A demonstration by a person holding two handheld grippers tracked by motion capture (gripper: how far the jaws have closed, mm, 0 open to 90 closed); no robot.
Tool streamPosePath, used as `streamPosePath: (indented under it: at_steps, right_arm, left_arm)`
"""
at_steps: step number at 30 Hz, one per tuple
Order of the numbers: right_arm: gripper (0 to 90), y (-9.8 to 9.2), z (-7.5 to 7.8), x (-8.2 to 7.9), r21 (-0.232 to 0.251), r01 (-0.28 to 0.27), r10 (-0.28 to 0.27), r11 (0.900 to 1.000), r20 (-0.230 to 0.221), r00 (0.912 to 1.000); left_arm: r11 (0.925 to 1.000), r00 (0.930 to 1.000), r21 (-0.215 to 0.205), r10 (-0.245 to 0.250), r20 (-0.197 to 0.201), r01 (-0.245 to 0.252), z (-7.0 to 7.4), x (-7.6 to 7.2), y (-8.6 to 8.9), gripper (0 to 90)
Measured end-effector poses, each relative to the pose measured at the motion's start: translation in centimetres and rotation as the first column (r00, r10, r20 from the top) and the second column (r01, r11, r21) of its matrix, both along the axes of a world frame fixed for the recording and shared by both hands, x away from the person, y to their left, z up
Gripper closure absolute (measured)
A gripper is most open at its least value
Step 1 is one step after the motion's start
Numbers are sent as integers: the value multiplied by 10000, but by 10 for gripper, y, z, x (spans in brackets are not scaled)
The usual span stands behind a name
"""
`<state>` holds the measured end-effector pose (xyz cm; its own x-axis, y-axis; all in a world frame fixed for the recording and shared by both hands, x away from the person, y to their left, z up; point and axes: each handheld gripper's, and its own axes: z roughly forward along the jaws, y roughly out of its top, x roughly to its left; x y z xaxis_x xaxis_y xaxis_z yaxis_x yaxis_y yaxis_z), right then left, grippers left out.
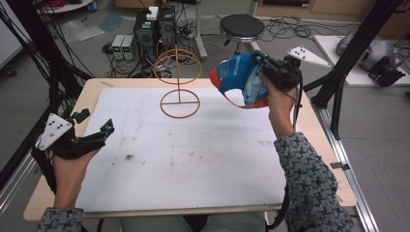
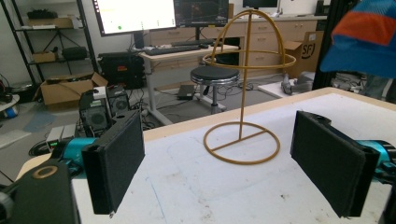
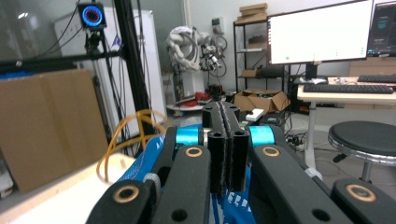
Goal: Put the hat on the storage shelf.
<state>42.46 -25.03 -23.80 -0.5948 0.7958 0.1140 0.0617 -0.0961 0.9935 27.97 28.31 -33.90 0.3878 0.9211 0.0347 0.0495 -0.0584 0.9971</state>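
A gold wire hat stand (image 1: pixel 179 82) rises from the far middle of the white mat (image 1: pixel 193 159); its dome and ring base (image 2: pixel 241 142) stand ahead of my left gripper. A blue, red and white cap (image 1: pixel 240 81) hangs in the air to the right of the stand, with my right gripper (image 1: pixel 263 60) shut on its edge. In the right gripper view the jaws are pressed together over blue fabric (image 3: pixel 140 165), with the stand's wire (image 3: pixel 123 135) at left. My left gripper (image 1: pixel 94 122) rests open at the table's left edge, nothing between its pads (image 2: pixel 116 163).
A black round stool (image 1: pixel 241 26) stands beyond the table's far edge, with computer boxes (image 1: pixel 154 29) and cables on the floor. Black frame posts (image 1: pixel 355 48) rise at the right. The cap's brim (image 2: pixel 362 42) hangs at the upper right of the left gripper view.
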Motion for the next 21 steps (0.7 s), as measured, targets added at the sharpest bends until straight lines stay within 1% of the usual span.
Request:
streamPosePath:
  at_steps: [1, 2, 3, 4, 7, 8, 9, 10, 11, 12, 15, 16, 17, 18, 19, 20, 21]
  right_arm:
    - [900, 0, 0, 0, 0, 0, 0, 10000, 0, 10000]
    - [900, 2, 7, 6, 102, 94, -94, 9999, 2, 10000]
    - [900, 2, 7, 6, 102, 94, -94, 9999, 2, 10000]
    - [900, 7, 14, 13, 111, 235, -236, 9997, 124, 9996]
    - [900, 11, 18, 18, 151, 265, -266, 9995, 102, 9996]
    - [900, 16, 23, 24, 198, 299, -301, 9994, 104, 9995]
    - [900, 16, 23, 24, 198, 299, -301, 9994, 104, 9995]
    - [900, 21, 27, 30, 405, 291, -294, 9988, 74, 9995]
    - [900, 21, 27, 30, 405, 291, -294, 9988, 74, 9995]
    - [900, 27, 31, 35, 412, 304, -308, 9987, 96, 9995]
    - [900, 33, 34, 40, 417, 320, -327, 9986, 159, 9993]
    - [900, 40, 37, 45, 431, 295, -302, 9986, 146, 9994]
    - [900, 40, 37, 45, 431, 295, -302, 9986, 146, 9994]
    - [900, 47, 40, 49, 435, 302, -310, 9986, 173, 9994]
    - [900, 47, 40, 49, 435, 302, -310, 9986, 173, 9994]
    - [900, 55, 43, 54, 511, 267, -278, 9983, 210, 9994]
    - [900, 55, 43, 54, 511, 267, -278, 9983, 210, 9994]
  left_arm:
    - [10000, 10000, -21, 3, -2, -3, 0, 0, 0, 178]
    - [10000, 10000, -17, 7, -11, -7, 0, 0, 0, 178]
    - [10000, 10000, -15, 2, -16, -2, 0, 0, 0, 178]
    - [10000, 10000, -24, -9, -18, 9, 0, 0, 0, 178]
    - [10000, 10000, -13, -31, -10, 31, 0, 0, 0, 178]
    - [10000, 10000, -41, -42, 13, 42, 0, 0, 0, 178]
    - [10000, 10000, -35, -53, 15, 54, 0, 0, 0, 178]
    - [10000, 10000, -36, -55, 27, 55, 1, 0, 0, 178]
    - [10000, 10000, -74, -46, 38, 46, 1, 0, 0, 178]
    - [10000, 10000, -72, -22, 50, 23, 1, 0, 1, 178]
    - [10000, 10000, -87, -23, 67, 24, 2, 0, 2, 178]
    - [9999, 10000, -100, 0, 88, 1, 2, 0, 3, 178]
    - [9999, 10000, -100, 0, 88, 1, 2, 0, 3, 178]
    - [9999, 10000, -125, -15, 91, 16, 2, -1, 3, 178]
    - [9999, 10000, -125, -15, 91, 16, 2, -1, 3, 178]
    - [9999, 9999, -159, -18, 113, 20, 2, 0, 3, 178]
    - [9999, 9999, -159, -18, 113, 20, 2, 0, 3, 178]
